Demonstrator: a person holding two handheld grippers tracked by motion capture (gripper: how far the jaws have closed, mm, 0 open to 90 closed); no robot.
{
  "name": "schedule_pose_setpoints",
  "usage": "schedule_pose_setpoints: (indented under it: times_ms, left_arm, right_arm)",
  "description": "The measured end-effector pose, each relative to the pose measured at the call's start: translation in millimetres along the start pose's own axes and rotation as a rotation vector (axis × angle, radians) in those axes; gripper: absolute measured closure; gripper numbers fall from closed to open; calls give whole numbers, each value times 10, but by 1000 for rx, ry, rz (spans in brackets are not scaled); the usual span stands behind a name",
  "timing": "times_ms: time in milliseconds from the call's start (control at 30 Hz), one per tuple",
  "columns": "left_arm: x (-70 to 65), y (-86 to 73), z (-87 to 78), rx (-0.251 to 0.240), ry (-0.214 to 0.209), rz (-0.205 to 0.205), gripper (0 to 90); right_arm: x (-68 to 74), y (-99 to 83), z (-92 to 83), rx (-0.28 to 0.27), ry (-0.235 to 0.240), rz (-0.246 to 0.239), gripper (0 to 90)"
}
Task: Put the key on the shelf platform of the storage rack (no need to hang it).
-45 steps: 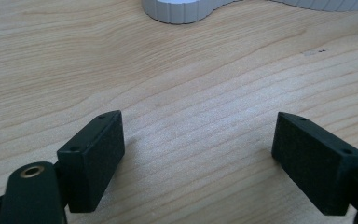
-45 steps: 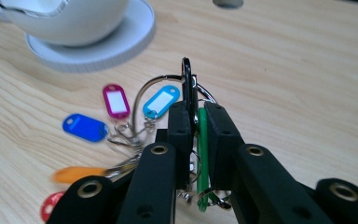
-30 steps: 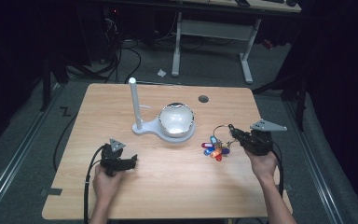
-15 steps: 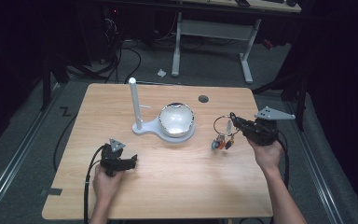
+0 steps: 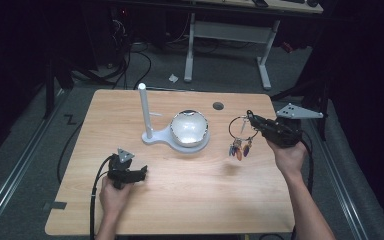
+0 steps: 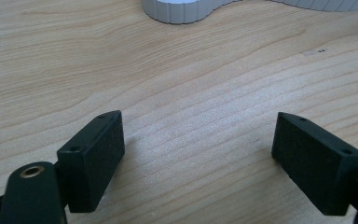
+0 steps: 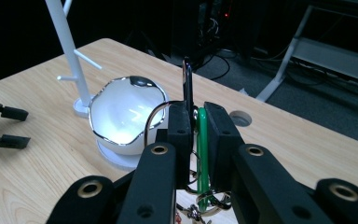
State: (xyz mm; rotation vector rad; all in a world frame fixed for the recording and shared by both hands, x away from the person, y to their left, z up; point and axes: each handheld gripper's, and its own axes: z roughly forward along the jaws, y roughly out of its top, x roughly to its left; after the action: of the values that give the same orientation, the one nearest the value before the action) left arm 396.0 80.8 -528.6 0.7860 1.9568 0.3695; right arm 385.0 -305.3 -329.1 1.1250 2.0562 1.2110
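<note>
1. My wooden table [image 5: 180, 210] has a light grain and a round hole [image 5: 218, 106] near its far edge
2. On it stands a white stand [image 5: 152, 136] with an upright post, its base carrying a shiny bowl [image 5: 190, 128]

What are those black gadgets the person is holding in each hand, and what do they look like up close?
Two hand-held grippers. The left gripper and right gripper are both black, each topped by a grey three-cornered plate with a black cable trailing off. Their fingers are flat, blocky black pads with small screw holes, on arms with brass-ringed holes. The forearms are bare, no sleeves in sight.
</note>
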Motion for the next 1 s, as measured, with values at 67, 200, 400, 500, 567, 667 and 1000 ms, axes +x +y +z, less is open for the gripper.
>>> schedule_pose_setpoints:
  times_ms: [67, 200, 400, 500, 567, 667, 1000]
  left_arm:
    - [0, 0, 0, 0, 0, 1, 173]
    - [-1, 0, 0, 0, 0, -1, 173]
    - [0, 0, 0, 1, -1, 0, 174]
    - [1, 0, -1, 1, -1, 2, 173]
    - [1, 0, 0, 0, -1, 2, 173]
    - [4, 1, 0, 1, -4, 7, 173]
    - [0, 0, -4, 4, -1, -1, 173]
  right_arm:
    - [7, 44, 9, 1, 8, -9, 824]
    - [29, 113, 11, -1, 14, -18, 824]
    - [79, 267, 31, -17, 41, -33, 823]
    - [121, 366, 61, -31, 49, -46, 823]
    - [154, 420, 86, -38, 53, -56, 823]
    - [201, 503, 142, -42, 65, -67, 823]
    - [354, 777, 343, -45, 106, -87, 823]
